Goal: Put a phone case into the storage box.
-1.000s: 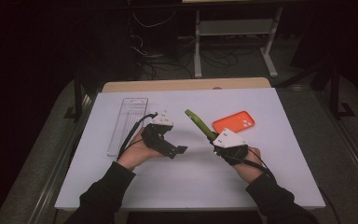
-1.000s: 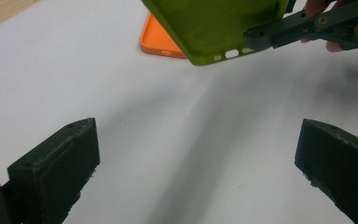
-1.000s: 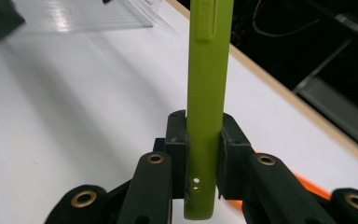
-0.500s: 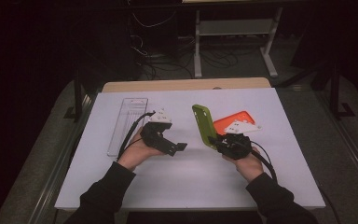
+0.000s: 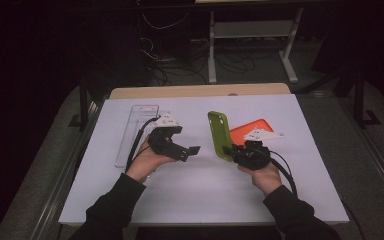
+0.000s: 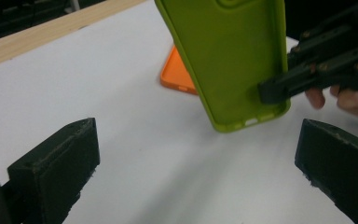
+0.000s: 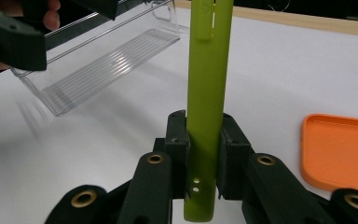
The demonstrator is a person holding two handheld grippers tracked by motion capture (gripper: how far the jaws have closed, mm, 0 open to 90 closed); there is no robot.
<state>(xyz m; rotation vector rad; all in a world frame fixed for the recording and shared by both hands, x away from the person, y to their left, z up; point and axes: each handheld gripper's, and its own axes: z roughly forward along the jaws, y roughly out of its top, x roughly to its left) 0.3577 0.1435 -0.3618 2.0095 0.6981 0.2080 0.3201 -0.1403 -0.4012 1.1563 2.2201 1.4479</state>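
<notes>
A lime-green phone case (image 5: 219, 134) stands upright above the white table, lifted on its lower end. My right gripper (image 5: 231, 151) is shut on that end; in the right gripper view both pads (image 7: 175, 140) press the case (image 7: 207, 70) edge-on. My left gripper (image 5: 190, 151) hovers just left of it, open with nothing between its jaws. In the left gripper view the green case (image 6: 228, 60) hangs ahead of the open left gripper (image 6: 196, 172), with the right gripper's jaw clamped on its lower corner. An orange phone case (image 5: 252, 131) lies flat behind the green one.
A clear plastic tray (image 5: 137, 131) lies at the left, behind my left hand. The white table top (image 5: 205, 200) ends in a wooden strip (image 5: 195, 91) at the far edge. Beyond stand dark floor, cables and a metal frame.
The right hand has rolled, turning the green case from a thin slanted edge to upright with its broad face showing. The left gripper has stayed in place.
</notes>
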